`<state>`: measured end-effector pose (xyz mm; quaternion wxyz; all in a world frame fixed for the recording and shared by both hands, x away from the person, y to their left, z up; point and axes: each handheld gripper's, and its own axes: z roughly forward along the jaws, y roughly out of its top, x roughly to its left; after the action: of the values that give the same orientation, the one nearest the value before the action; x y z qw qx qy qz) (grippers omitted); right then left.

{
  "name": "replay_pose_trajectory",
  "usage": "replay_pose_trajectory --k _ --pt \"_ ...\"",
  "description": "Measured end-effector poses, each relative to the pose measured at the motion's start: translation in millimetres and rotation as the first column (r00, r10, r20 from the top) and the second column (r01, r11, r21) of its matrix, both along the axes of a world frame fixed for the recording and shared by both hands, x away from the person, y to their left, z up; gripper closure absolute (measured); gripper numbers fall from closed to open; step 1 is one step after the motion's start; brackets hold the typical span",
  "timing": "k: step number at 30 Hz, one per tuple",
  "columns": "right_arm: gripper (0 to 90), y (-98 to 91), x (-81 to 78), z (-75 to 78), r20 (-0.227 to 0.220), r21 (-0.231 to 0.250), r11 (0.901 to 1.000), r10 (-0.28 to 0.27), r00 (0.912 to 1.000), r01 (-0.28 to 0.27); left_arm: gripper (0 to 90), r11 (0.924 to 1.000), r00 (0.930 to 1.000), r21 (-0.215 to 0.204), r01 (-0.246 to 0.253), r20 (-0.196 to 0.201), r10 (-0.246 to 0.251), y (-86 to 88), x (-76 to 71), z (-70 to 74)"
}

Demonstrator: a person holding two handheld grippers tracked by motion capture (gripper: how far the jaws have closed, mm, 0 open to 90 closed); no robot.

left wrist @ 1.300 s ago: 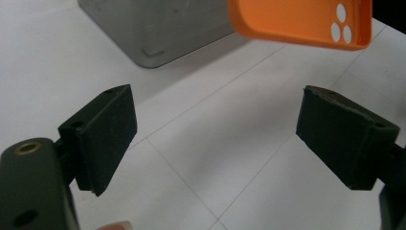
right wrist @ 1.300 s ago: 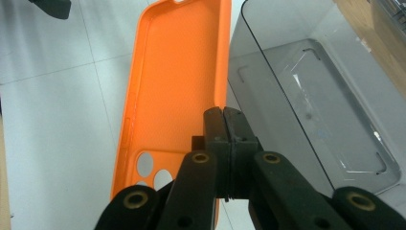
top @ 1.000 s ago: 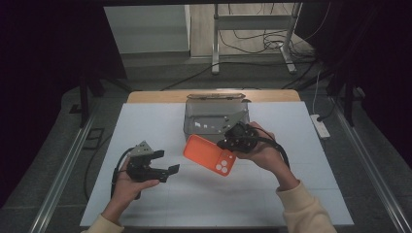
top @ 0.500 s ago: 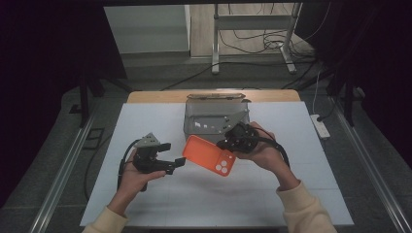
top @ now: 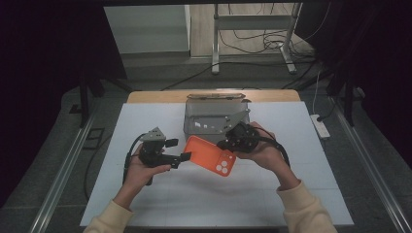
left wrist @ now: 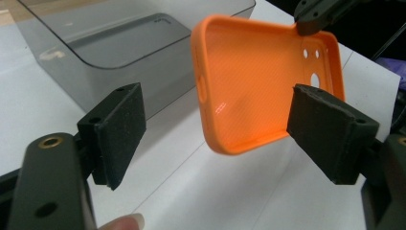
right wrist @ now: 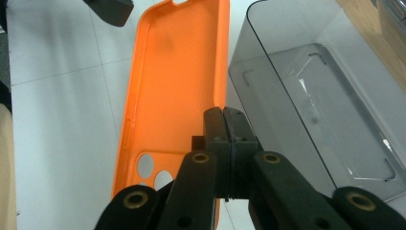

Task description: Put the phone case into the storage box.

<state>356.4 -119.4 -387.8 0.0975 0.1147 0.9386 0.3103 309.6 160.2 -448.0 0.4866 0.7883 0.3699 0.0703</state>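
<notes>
A: Where is the orange, ribbed-lined rubbery phone case (top: pixel 210 155)?

B: Off the white counter (top: pixel 291 194), its camera-hole end pinched edge-on between the right gripper's (right wrist: pixel 224 143) fingers, which are pressed together on its rim. The left gripper's (left wrist: pixel 225 129) padded fingers stand wide apart, the free end just beyond the gap.

A: What does the right gripper view add?

B: The inside of the smoky translucent plastic box (right wrist: pixel 325 110), right beside those fingers.

The orange phone case (left wrist: pixel 253 81) looks like soft matt plastic with tiny ridges inside. The grey box (right wrist: pixel 325 110) is smooth, shiny, see-through plastic. The black gripper pads (left wrist: pixel 119 132) look rough and rubbery. The worktop (top: pixel 145 126) is white and matt.
</notes>
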Motion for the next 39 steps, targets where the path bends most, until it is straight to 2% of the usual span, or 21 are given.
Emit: replay_pose_trajectory --k 8,16,21,25,26,29,33,36,39 --pt "89.4 0.8 -0.2 -0.6 0.002 -0.001 1.0000 0.009 1.0000 -0.009 24.0 0.9997 0.9995 -0.020 0.010 -0.030 -0.011 -1.6 10.3 -2.5" --pt "89.5 0.9 -1.2 -0.4 0.000 0.007 0.9998 0.019 0.9998 -0.019 31.3 0.9981 0.9968 -0.022 0.057 -0.054 -0.058 -9.7 22.7 -4.7" --pt "89.4 0.7 -1.6 0.0 0.000 0.017 0.9993 0.033 0.9995 -0.033 39.4 0.9956 0.9938 -0.029 0.089 -0.064 -0.091 -13.5 25.3 -6.9" --pt "89.5 0.4 -1.7 0.4 0.003 0.019 0.9992 0.034 0.9994 -0.034 47.6 0.9885 0.9862 -0.063 0.138 -0.084 -0.143 -13.5 27.6 -8.3" --pt "89.5 0.4 -1.7 0.4 0.002 0.019 0.9992 0.034 0.9994 -0.034 51.5 0.9864 0.9840 -0.070 0.149 -0.088 -0.155 -13.8 27.6 -8.6" --pt "89.4 0.0 -1.4 0.1 0.007 0.012 0.9995 0.029 0.9996 -0.029 62.2 0.9870 0.9845 -0.042 0.155 -0.077 -0.158 -13.5 25.7 -7.3" --pt "89.4 -3.0 -0.7 1.2 0.011 0.019 0.9995 0.025 0.9996 -0.025 74.0 0.9819 0.9791 -0.071 0.176 -0.091 -0.182 -9.8 25.5 -6.2" --pt "89.3 -3.6 -0.6 1.0 0.015 0.012 0.9997 0.019 0.9997 -0.019 78.6 0.9765 0.9717 -0.082 0.200 -0.112 -0.208 -9.7 25.2 -6.1" --pt "89.3 -4.6 0.1 0.2 0.013 0.013 0.9998 0.015 0.9998 -0.015 79.5 0.9765 0.9725 -0.078 0.201 -0.104 -0.208 -10.1 23.9 -5.4"
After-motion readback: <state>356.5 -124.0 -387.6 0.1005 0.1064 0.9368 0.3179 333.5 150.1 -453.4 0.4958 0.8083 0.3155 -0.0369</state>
